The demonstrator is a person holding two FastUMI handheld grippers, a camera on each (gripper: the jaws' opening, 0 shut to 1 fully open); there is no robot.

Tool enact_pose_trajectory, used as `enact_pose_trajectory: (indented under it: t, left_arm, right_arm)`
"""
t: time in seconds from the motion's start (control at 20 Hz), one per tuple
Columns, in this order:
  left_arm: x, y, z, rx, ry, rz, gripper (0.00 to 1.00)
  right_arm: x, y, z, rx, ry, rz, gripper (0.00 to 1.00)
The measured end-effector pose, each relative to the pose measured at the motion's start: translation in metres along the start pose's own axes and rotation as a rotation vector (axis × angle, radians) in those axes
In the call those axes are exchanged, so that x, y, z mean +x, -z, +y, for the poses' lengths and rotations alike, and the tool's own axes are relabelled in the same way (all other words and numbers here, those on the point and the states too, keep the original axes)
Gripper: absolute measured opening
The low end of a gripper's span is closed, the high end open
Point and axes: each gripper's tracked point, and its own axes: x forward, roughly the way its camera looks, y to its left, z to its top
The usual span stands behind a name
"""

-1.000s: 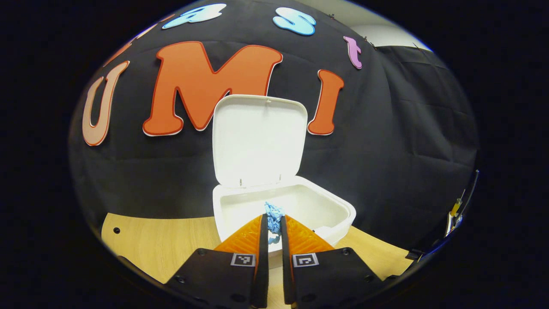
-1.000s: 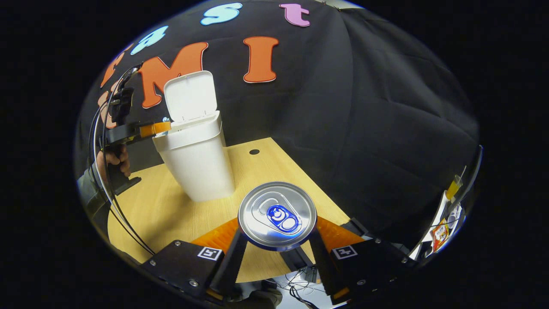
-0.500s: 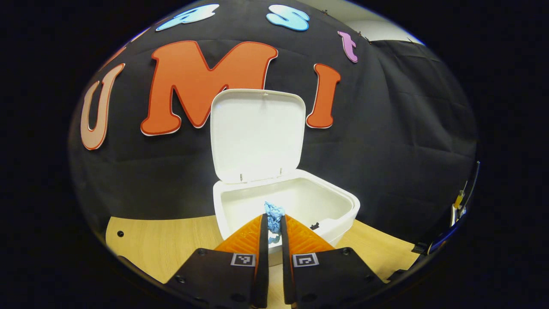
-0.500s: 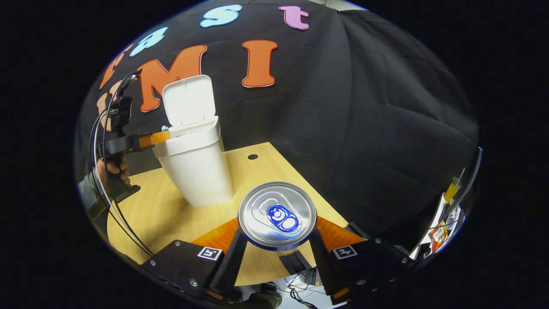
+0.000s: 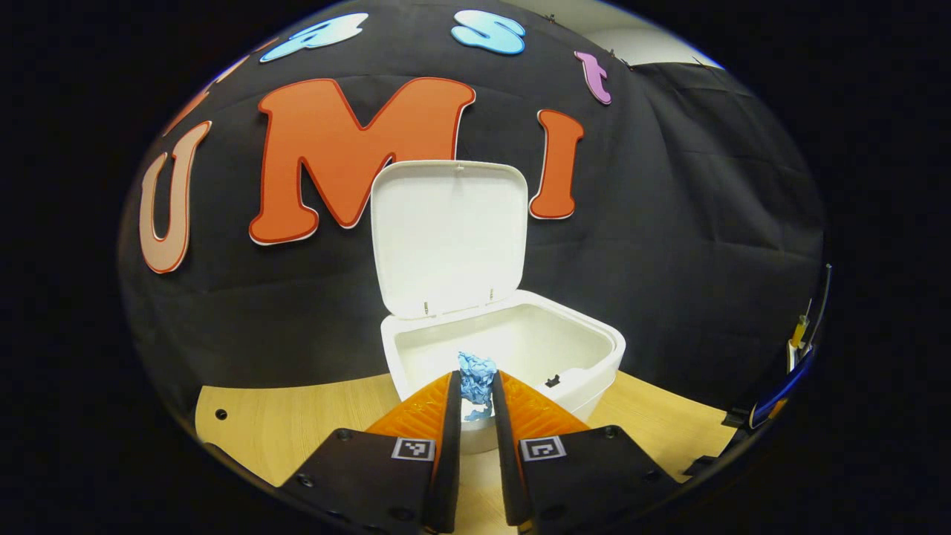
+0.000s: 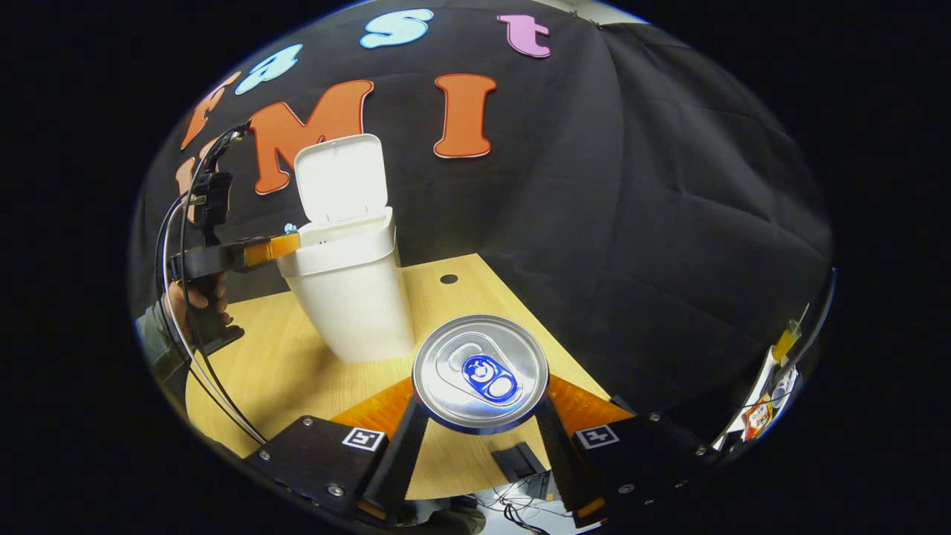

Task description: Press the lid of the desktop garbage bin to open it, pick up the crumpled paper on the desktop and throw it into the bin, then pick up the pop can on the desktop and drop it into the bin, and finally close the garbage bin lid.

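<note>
The white bin (image 5: 587,343) stands on the wooden desk with its lid (image 5: 448,236) upright and open. My left gripper (image 5: 475,388) is shut on the blue crumpled paper (image 5: 475,375) just over the bin's near rim. In the right gripper view the bin (image 6: 353,305) and its raised lid (image 6: 342,178) stand at the left, with the left gripper (image 6: 276,245) at the rim and a speck of the paper (image 6: 290,227) at its tip. My right gripper (image 6: 481,403) is shut on the pop can (image 6: 479,371), held upright above the desk.
The wooden desk (image 6: 282,371) has a round hole (image 6: 449,279) behind the bin and another hole (image 5: 221,414) at the left. A hand (image 6: 189,293) and cables hold the left gripper. The desk's right edge drops off beside the can.
The left gripper has shifted a little, so the bin sits further right in its view, and its fingers stand slightly wider around the paper. The right gripper still carries the can, barely moved.
</note>
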Motion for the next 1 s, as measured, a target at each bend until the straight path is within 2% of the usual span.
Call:
enact_pose_trajectory:
  t: [0.1, 0.15, 0.2, 0.25, 0.4, 0.55, 0.6, 0.65, 0.7, 0.75, 0.9, 0.95, 1.0]
  left_arm:
    - [-0.002, 0.001, 0.004, 0.004, -0.012, -0.001, 0.31]
    - [-0.001, 0.001, 0.007, 0.018, -0.021, 0.002, 0.36]
    - [-0.001, 0.001, 0.006, 0.024, -0.018, 0.005, 0.45]
    - [0.0, 0.001, 0.005, 0.025, -0.012, 0.006, 0.49]
    - [-0.004, 0.0, 0.006, 0.01, -0.01, -0.003, 0.51]
    - [-0.009, 0.0, 0.007, 0.002, -0.019, -0.017, 0.68]
    - [-0.011, 0.0, 0.008, 0.014, -0.026, -0.021, 0.71]
    - [-0.013, 0.001, 0.01, 0.023, -0.038, -0.026, 0.76]
    - [-0.015, 0.0, 0.012, 0.024, -0.044, -0.032, 0.78]
    - [-0.017, 0.002, 0.013, 0.021, -0.048, -0.034, 0.84]
    - [-0.024, 0.002, 0.022, 0.026, -0.072, -0.053, 0.89]
    - [-0.028, 0.003, 0.023, 0.027, -0.076, -0.054, 0.98]
    - [-0.031, 0.004, 0.026, 0.03, -0.085, -0.058, 0.99]
  right_arm:
    - [0.001, -0.004, 0.003, -0.013, -0.012, -0.007, 0.74]
    - [0.002, -0.005, 0.005, -0.018, -0.02, -0.008, 0.78]
    - [0.001, -0.005, 0.005, -0.025, -0.024, -0.011, 0.78]
    - [0.002, -0.006, 0.005, -0.032, -0.031, -0.012, 0.78]
    - [0.005, -0.012, 0.009, -0.037, -0.043, -0.016, 0.78]
    - [0.015, -0.016, 0.014, -0.061, -0.054, -0.018, 0.78]
    - [0.017, -0.018, 0.017, -0.066, -0.063, -0.02, 0.74]
    - [0.018, -0.019, 0.02, -0.069, -0.072, -0.02, 0.74]
    - [0.019, -0.021, 0.023, -0.071, -0.082, -0.023, 0.78]
    - [0.022, -0.024, 0.026, -0.075, -0.091, -0.027, 0.78]
    - [0.028, -0.033, 0.035, -0.095, -0.121, -0.038, 0.78]
    - [0.032, -0.037, 0.039, -0.103, -0.135, -0.039, 0.78]
    - [0.036, -0.041, 0.043, -0.111, -0.145, -0.044, 0.78]
